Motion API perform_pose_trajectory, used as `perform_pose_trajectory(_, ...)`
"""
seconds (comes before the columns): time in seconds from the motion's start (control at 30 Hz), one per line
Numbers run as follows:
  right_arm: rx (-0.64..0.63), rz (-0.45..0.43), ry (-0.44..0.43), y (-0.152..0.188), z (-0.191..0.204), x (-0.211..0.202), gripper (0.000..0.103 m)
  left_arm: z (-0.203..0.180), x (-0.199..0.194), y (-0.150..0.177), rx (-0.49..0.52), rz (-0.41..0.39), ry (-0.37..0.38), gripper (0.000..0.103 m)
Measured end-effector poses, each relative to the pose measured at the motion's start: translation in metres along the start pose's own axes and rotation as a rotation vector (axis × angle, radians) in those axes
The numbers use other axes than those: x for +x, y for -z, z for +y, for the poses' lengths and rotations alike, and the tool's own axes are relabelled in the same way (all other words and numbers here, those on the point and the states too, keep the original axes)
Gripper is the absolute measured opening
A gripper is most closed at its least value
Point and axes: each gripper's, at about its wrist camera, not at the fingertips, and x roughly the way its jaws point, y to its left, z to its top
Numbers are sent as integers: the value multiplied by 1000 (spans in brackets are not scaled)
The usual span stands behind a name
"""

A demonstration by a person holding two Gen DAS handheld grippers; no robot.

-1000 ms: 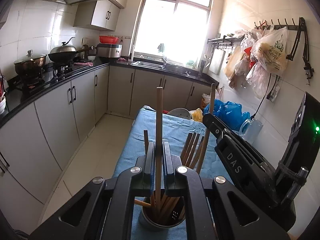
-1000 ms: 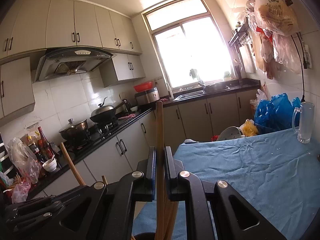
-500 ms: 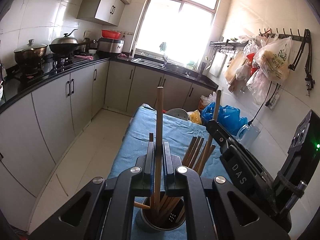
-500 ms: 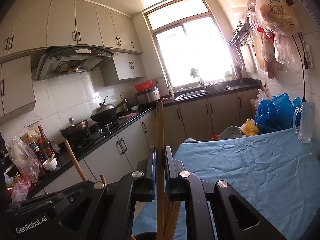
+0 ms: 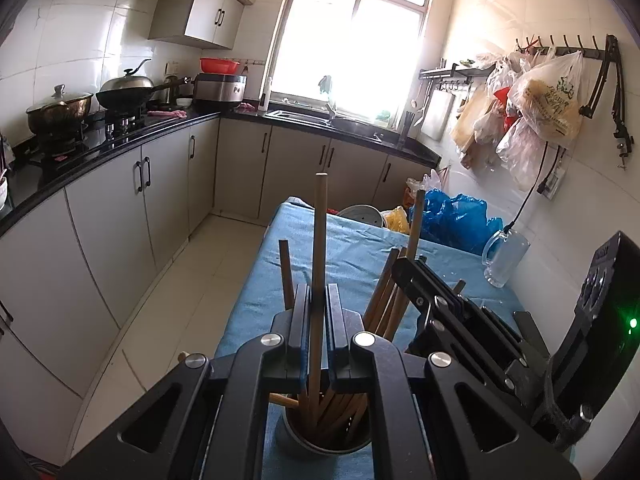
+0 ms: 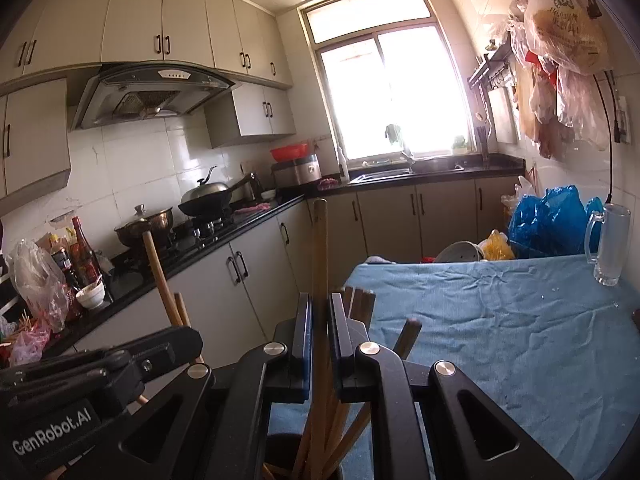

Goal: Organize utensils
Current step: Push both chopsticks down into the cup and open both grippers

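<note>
My left tool [image 5: 318, 312] is clamped tight on one upright chopstick [image 5: 320, 240], its lower end down in the metal cup [image 5: 320, 436] on the blue table [image 5: 348, 256]. My right tool [image 6: 319, 320] pinches another chopstick [image 6: 320, 256] over the same cup. Crowded together, the tools could bump, tip the cup, or jam against the sticks already inside.

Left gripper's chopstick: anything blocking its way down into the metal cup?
No real block. The left gripper is shut on a chopstick whose lower end already sits inside the cup. Other chopsticks crowd the cup, and the right gripper is close beside it.
</note>
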Motion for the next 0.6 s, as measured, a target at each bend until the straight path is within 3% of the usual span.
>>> perform_pose_trajectory(0.6,-9,56,2,15,-1,0,10,-1,10,12,-2,32,-12,7)
